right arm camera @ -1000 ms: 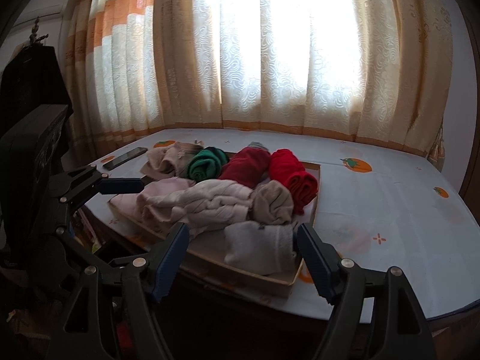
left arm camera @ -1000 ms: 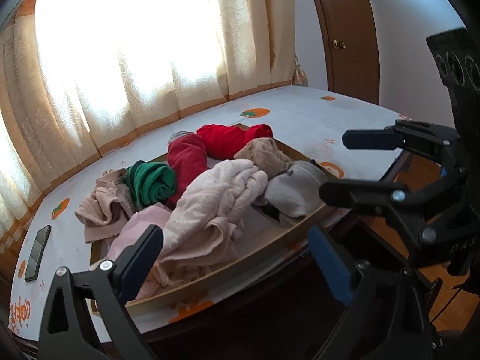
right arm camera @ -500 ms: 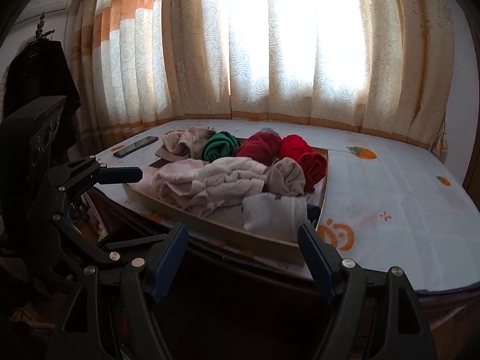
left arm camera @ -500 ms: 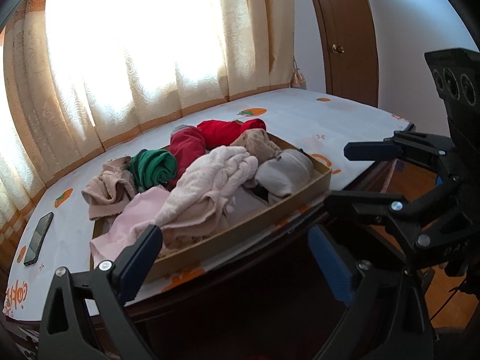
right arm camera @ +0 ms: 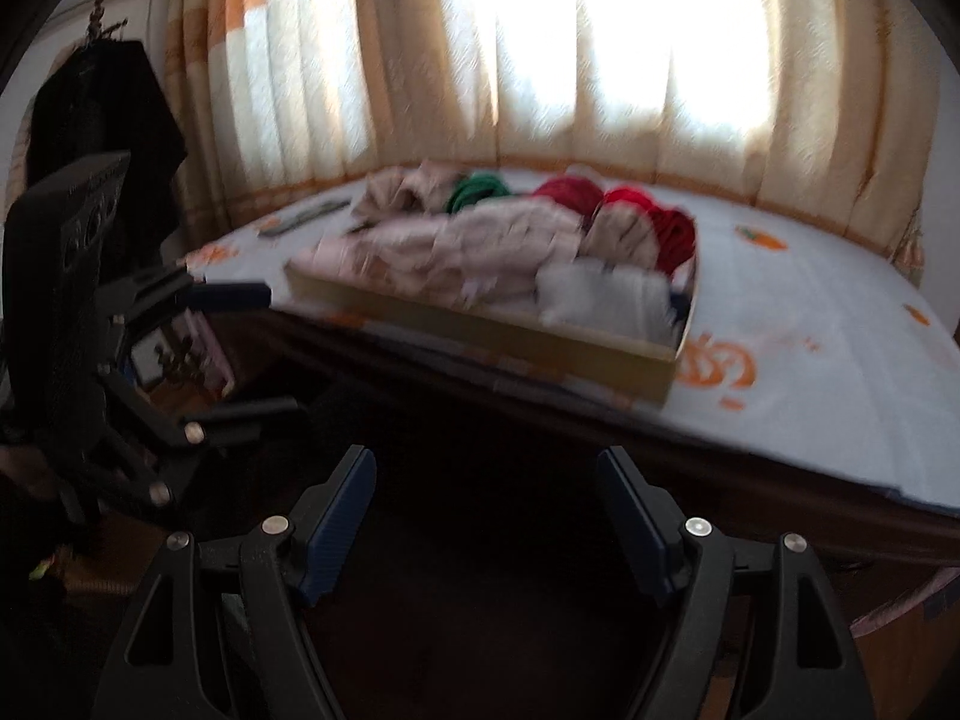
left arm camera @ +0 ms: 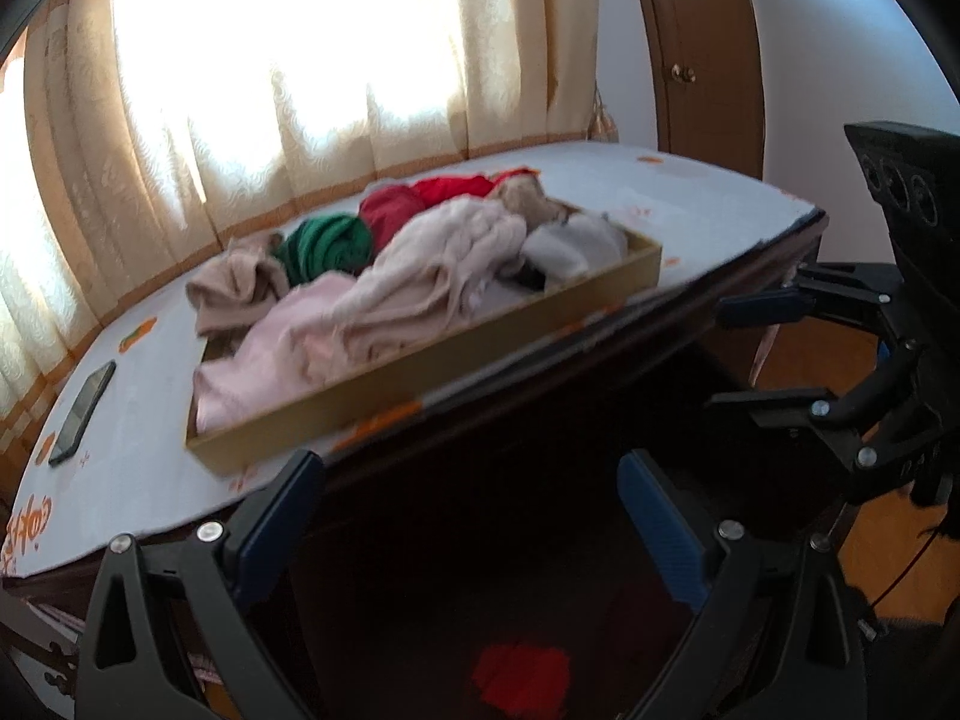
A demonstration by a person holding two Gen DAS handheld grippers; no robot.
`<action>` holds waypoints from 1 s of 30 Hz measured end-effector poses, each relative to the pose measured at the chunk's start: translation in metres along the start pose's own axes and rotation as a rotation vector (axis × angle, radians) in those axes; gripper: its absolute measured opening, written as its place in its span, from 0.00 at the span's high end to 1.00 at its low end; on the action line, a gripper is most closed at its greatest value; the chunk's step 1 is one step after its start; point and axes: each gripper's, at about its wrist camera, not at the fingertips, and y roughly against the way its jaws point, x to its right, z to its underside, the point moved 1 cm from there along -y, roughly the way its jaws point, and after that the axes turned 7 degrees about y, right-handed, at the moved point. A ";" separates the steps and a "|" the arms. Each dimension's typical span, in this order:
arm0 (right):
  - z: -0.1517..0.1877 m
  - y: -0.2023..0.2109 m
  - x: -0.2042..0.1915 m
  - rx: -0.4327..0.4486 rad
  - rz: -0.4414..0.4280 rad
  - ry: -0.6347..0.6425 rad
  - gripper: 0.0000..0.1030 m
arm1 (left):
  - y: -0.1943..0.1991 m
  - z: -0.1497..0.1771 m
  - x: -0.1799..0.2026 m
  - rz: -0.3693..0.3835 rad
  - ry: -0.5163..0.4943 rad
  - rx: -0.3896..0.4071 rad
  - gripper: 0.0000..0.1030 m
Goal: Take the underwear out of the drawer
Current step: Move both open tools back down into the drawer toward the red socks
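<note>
While both grippers' fingers (left arm camera: 303, 483) gape empty | phone (left arm camera: 83, 411) sharp only in left view

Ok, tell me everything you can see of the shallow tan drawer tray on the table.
The shallow tan drawer tray is a low-walled rectangular box, cardboard or wood by its look. It lies flat on the white orange-printed tablecloth near the table's front edge. Rolled and crumpled garments fill it, pink, beige, grey, green and red; a beige one spills over its far left end. Neither gripper touches it.
</note>
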 end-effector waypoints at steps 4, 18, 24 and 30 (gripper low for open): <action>0.014 -0.015 -0.008 -0.097 -0.055 0.040 0.25 | -0.003 0.017 -0.008 -0.008 0.003 -0.051 0.03; 0.043 -0.076 -0.032 -0.393 -0.210 0.127 0.25 | -0.025 0.066 -0.029 -0.028 0.041 -0.246 0.03; 0.045 -0.097 -0.040 -0.481 -0.263 0.153 0.25 | -0.032 0.077 -0.032 0.005 0.068 -0.303 0.03; 0.047 -0.114 -0.050 -0.561 -0.311 0.191 0.27 | -0.041 0.083 -0.034 0.051 0.115 -0.356 0.03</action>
